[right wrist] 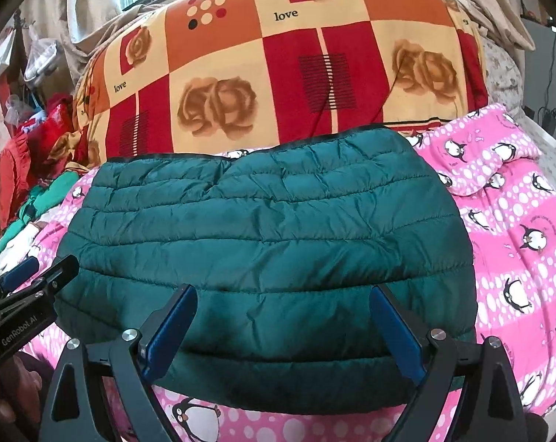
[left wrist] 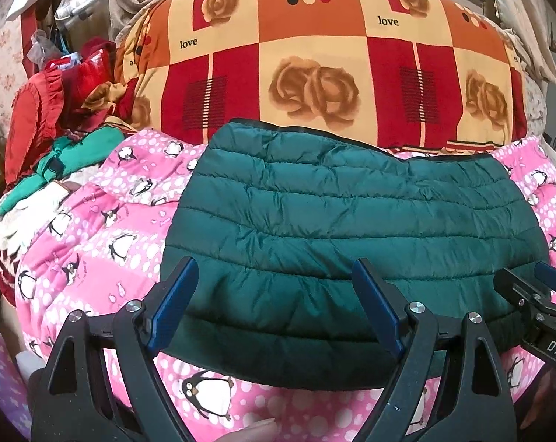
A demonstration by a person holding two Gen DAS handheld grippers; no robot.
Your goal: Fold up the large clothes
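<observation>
Left hand-held gripper (left wrist: 274,305) and right hand-held gripper (right wrist: 283,331): both spread wide, empty, over near edge of folded green jacket (left wrist: 344,221).

jacket (left wrist: 351,221): quilted, slight sheen | blanket (left wrist: 93,243): soft, perhaps fleece | fingers (left wrist: 174,305): matt

Both tools have open space over the green puffy jacket (left wrist: 336,221). Ahead, the big rolled-up rose quilt (left wrist: 314,66) blocks the way. Left of the left tool (left wrist: 276,305), a clothes pile (left wrist: 56,140) crowds the pink penguin blanket (right wrist: 517,221).
</observation>
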